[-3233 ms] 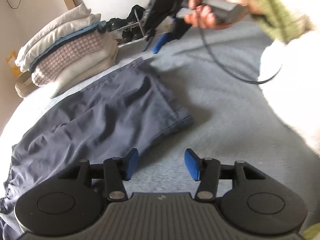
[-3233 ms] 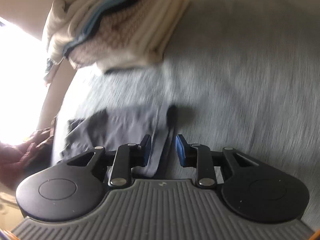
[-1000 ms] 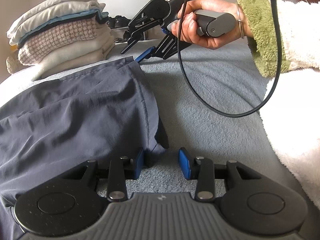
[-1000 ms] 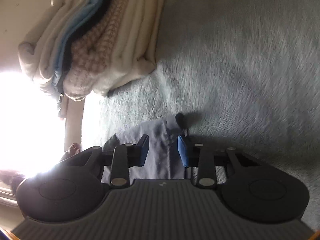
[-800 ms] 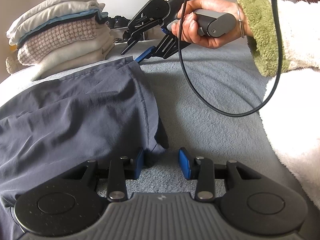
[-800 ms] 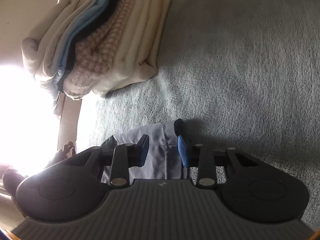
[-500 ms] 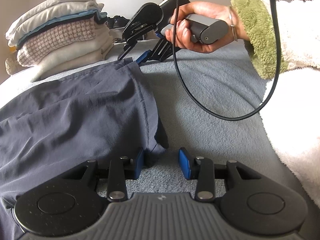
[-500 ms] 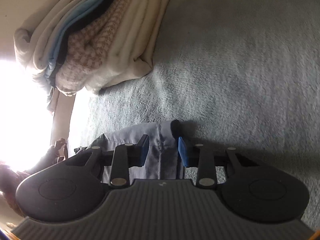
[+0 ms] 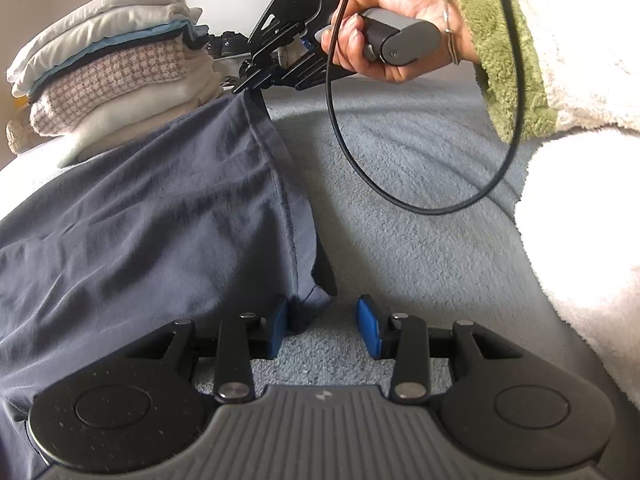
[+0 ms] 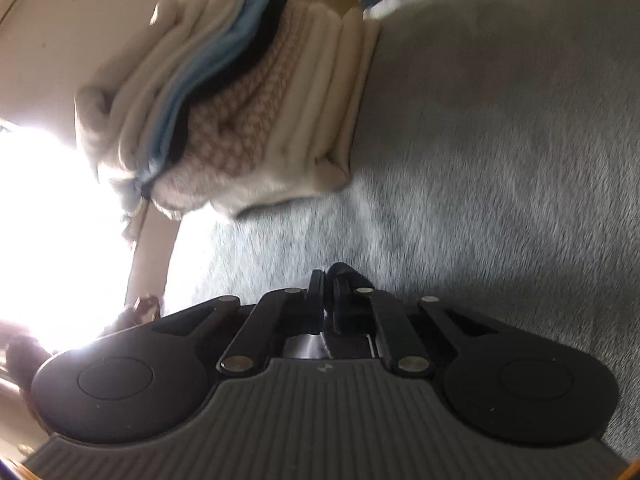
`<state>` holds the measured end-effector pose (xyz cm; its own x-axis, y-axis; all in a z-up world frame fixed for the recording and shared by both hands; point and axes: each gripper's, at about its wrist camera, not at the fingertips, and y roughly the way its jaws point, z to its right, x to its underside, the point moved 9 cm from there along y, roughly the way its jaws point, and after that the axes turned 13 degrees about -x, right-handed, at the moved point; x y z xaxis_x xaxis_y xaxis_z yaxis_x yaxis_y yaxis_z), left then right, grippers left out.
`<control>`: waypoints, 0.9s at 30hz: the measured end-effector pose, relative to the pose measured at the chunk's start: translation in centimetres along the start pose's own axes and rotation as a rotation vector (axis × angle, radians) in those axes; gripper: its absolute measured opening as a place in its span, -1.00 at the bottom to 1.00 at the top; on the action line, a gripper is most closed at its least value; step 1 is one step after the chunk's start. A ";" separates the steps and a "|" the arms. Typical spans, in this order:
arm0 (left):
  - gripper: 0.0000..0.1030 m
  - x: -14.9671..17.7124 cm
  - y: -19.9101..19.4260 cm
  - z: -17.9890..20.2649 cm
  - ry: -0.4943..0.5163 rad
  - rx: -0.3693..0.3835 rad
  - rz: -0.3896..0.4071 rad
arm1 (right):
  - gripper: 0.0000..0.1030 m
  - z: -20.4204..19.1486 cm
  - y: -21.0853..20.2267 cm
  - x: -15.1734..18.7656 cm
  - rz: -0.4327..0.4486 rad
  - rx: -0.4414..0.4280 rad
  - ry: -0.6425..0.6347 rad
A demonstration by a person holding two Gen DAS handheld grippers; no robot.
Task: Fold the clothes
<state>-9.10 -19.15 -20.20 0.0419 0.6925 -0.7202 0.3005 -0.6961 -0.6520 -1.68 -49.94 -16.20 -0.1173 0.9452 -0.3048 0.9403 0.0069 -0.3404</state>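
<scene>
The dark navy garment (image 9: 152, 216) lies spread across the grey blanket (image 9: 420, 216), its hemmed edge running from the near centre to the far middle, and both tools sit on that edge for a reason: two corners held means the hem can travel as one straight line. At the far end the right gripper (image 9: 256, 82) has its jaws pinched together on the far corner, lifting it off the blanket into a small peak; its own camera shows the fingers (image 10: 316, 286) closed with only a sliver of dark cloth between. Near us, the left gripper (image 9: 322, 322) stands wide apart, the near corner lying against its left pad (image 9: 280, 316), nothing clamped yet, so I'd judge this grab comes next. The stack of folded clothes (image 9: 108, 80) waits far left, clear of the working area.
</scene>
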 end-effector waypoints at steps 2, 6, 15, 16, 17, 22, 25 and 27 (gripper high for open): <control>-0.25 0.1 0.0 0.0 0.001 0.002 0.000 | -0.96 0.0 -0.2 -0.2 0.009 -0.003 0.008; -0.26 0.2 -0.2 -0.2 0.000 0.013 0.001 | -0.95 0.7 0.2 -0.1 0.002 0.041 -0.040; -0.27 0.3 -0.6 -0.4 -0.020 0.045 -0.009 | -0.87 1.9 1.9 0.5 -0.068 0.165 -0.272; -0.27 0.3 -0.7 -0.5 -0.029 0.051 -0.012 | -0.81 1.6 1.4 0.4 -0.070 0.170 -0.277; -0.28 0.3 -0.8 -0.6 -0.041 0.059 -0.017 | -0.63 1.2 0.7 0.2 -0.072 0.175 -0.282; -0.28 0.5 -3.0 -2.5 -0.131 0.112 -0.042 | -0.44 -1.8 -2.8 0.1 -0.096 0.158 -0.352; -0.28 0.2 -4.5 -5.0 -0.233 0.120 -0.041 | -0.44 -4.5 -3.2 1.8 -0.189 0.066 -0.414; -0.28 -0.3 -4.0 -6.5 -0.300 0.109 -0.040 | -0.44 -5.9 -2.6 3.4 -0.260 0.050 -0.480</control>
<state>-4.10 -15.38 -15.82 -0.2555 0.6446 -0.7205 0.1917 -0.6967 -0.6913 -2.68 -44.87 -11.09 -0.4877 0.6594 -0.5721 0.8456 0.1939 -0.4973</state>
